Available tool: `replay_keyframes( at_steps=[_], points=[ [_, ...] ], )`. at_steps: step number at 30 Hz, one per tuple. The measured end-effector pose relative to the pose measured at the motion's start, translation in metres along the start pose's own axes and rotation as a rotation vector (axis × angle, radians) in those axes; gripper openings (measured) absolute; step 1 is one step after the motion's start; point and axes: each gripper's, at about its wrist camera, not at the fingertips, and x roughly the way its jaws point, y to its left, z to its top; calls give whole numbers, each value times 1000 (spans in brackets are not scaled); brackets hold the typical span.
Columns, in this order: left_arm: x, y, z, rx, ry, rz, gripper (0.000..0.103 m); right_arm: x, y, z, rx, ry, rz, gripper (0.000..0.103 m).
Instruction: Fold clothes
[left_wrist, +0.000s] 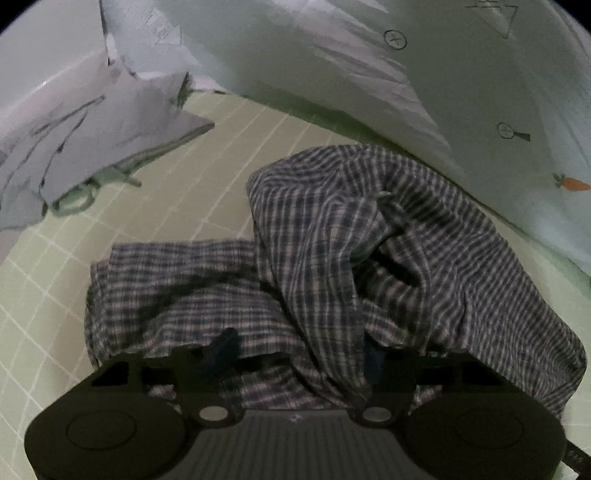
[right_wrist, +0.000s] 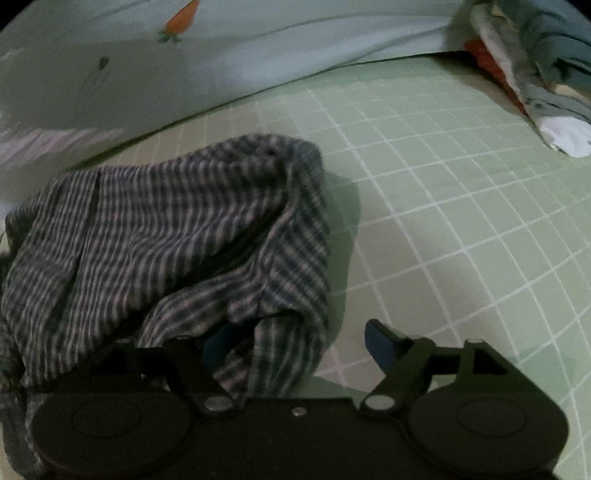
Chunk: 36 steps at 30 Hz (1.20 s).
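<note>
A dark blue and white checked garment (left_wrist: 332, 240) lies crumpled on the green grid sheet (left_wrist: 229, 147). In the left wrist view one part of it lies flat at the left and a taller bunched part rises at the right. My left gripper (left_wrist: 297, 354) is low over its near edge, jaws apart, with a fold of cloth running between them and draped over the right fingertip (left_wrist: 373, 360). In the right wrist view the same checked garment (right_wrist: 166, 229) fills the left half. My right gripper (right_wrist: 299, 347) stands open at its right edge, its left finger (right_wrist: 216, 343) under the cloth and its right finger on bare sheet.
A pale grey garment (left_wrist: 92, 140) with a drawstring lies at the far left. A light quilt with carrot prints (left_wrist: 406, 74) borders the back, and the right wrist view shows this quilt (right_wrist: 221, 66) too. A pile of mixed clothes (right_wrist: 535, 74) sits at the far right on the sheet (right_wrist: 443, 192).
</note>
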Motion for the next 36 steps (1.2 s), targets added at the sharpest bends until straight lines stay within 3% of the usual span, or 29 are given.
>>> replay_keyframes(
  at_steps=[3,11,13,15,17,18,25,30,33,36],
  points=[
    [3,5,-2,-38,22,-59,42,2,7,1,-54,10,1,81],
    [4,5,-1,-48,20,-56,29,-4,5,-3,-55,8,59,78],
    [5,7,0,-55,21,-56,23,-7,1,-3,-24,-3,90,68],
    [7,9,1,-62,21,-56,16,-8,-4,-2,-9,-12,99,29],
    [5,12,2,-70,10,-49,9,-8,-10,-2,-11,-17,81,8],
    [3,14,2,-75,4,-46,5,-10,-14,-2,-9,-32,76,6],
    [-17,26,8,-38,-71,38,2,-31,-48,23,-76,-194,-86,4],
    [-37,36,35,39,-192,146,2,-50,-66,81,-131,-348,-221,4],
    [-40,49,65,21,-237,170,3,-54,-68,120,-166,-434,-279,4],
    [-38,55,96,0,-299,214,7,-57,-58,155,-168,-507,-253,4]
  ],
)
